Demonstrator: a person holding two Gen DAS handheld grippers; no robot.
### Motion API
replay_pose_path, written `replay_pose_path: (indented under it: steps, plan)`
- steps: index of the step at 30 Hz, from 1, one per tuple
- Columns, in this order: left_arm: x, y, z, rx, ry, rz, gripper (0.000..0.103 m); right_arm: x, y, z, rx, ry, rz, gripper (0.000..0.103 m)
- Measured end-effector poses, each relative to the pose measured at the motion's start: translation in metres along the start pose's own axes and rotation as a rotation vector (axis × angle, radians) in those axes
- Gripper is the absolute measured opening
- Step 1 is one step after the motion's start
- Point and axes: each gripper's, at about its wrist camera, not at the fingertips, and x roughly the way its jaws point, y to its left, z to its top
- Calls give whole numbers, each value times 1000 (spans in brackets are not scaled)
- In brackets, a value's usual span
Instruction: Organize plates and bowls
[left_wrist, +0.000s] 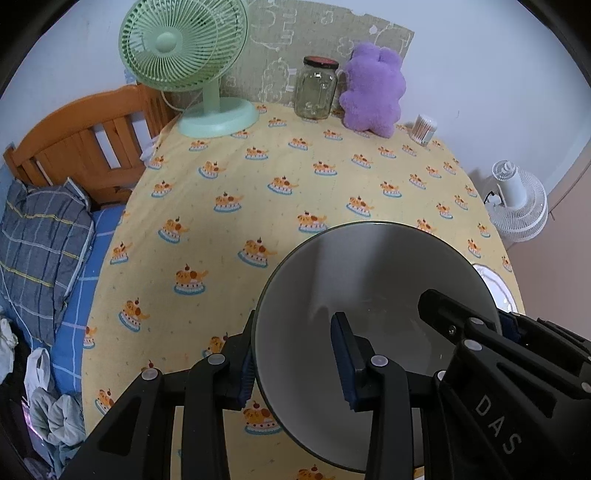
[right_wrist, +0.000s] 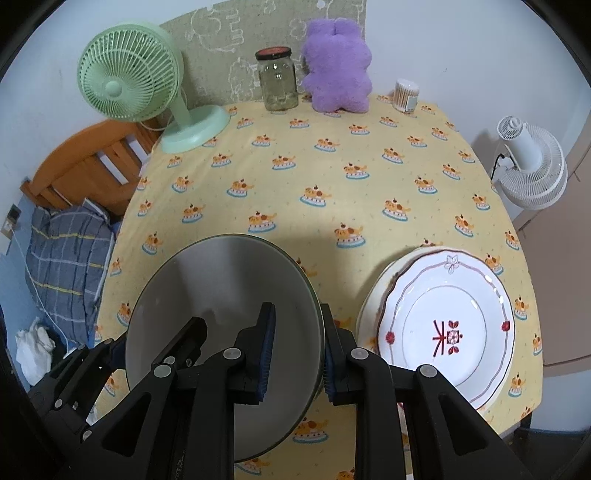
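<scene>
Over the tabletop I hold the grey bowl off the cloth, left of the stacked plates, my left gripper and right gripper each with jaws clamped on opposite rims, keeping it level.

The white letters "DAS" run along the black plastic body of the right gripper, seen in the left wrist view. A red Chinese-style character is printed at the centre of the white scalloped porcelain plate; its meaning cannot be told.
</scene>
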Motion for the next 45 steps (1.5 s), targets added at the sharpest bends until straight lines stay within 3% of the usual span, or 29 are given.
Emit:
replay_pose_path:
  steps: [11,32,35,36,38,40,44,45]
  plan:
    - [13,1,-8,0,27,-18,35,11,3,-11,-1,26,-48,26]
    - [17,-8,-8,58,-11,59,35,33,-5,-7,14,13,-63,26]
    - [17,-9,-9,66,-6,64,37,34,-5,-7,-4,21,-47,34]
    - [16,-9,-9,64,-4,55,38,33,-6,-7,-5,23,-32,39]
    - [15,-7,-9,65,0,32,42,30,-8,-9,4,22,5,40]
    - [13,-4,-11,74,0,7,53,27,-14,-13,26,29,29,41]
    - [10,2,-15,69,3,-28,66,23,-26,-21,76,42,61,60]
    - [9,2,-16,68,3,-35,70,22,-30,-24,90,38,70,60]
